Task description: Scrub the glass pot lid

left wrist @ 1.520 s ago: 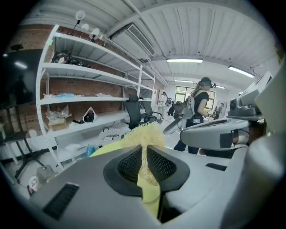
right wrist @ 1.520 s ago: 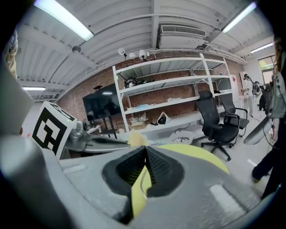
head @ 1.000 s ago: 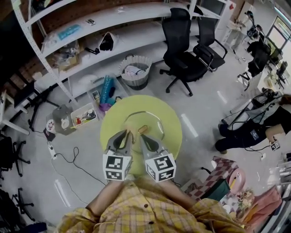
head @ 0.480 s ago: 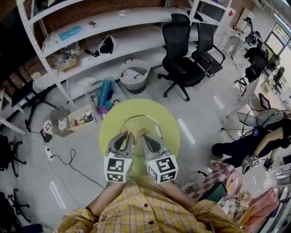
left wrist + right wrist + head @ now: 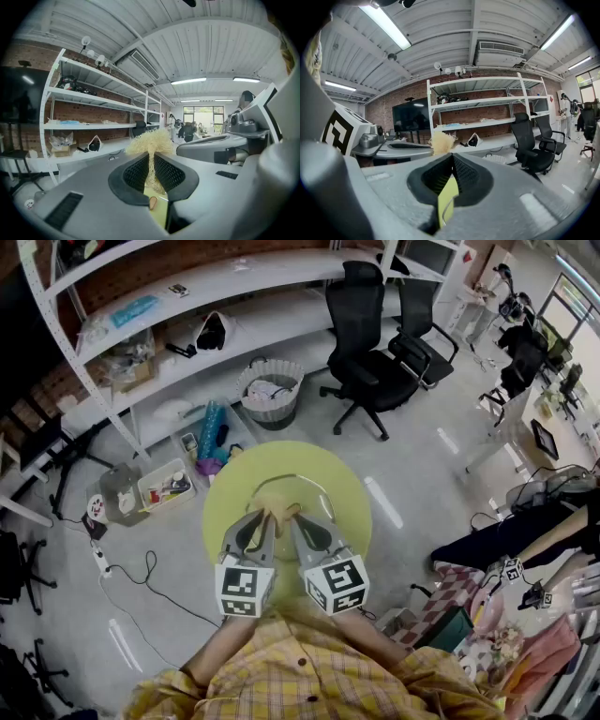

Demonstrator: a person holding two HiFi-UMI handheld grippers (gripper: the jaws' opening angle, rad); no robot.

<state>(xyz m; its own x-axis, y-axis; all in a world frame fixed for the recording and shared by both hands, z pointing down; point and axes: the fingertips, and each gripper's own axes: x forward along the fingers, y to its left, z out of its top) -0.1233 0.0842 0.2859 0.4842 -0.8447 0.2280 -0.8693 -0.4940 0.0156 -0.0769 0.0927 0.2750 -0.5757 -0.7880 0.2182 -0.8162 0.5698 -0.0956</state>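
Head view, near to far: left gripper (image 5: 265, 519) clamped on a straw-coloured fibre scrubber (image 5: 272, 505), right gripper (image 5: 295, 519) pinched shut on nothing visible, both over the glass pot lid (image 5: 314, 495) lying on a round yellow-green table (image 5: 354, 486). Scrubbing seemingly under way; next, likely pressing down and rubbing across the glass. Beyond, shelving (image 5: 187, 296) and office chairs (image 5: 370, 352).

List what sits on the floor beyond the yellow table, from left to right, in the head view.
power strip → clear bin → basket → black chair
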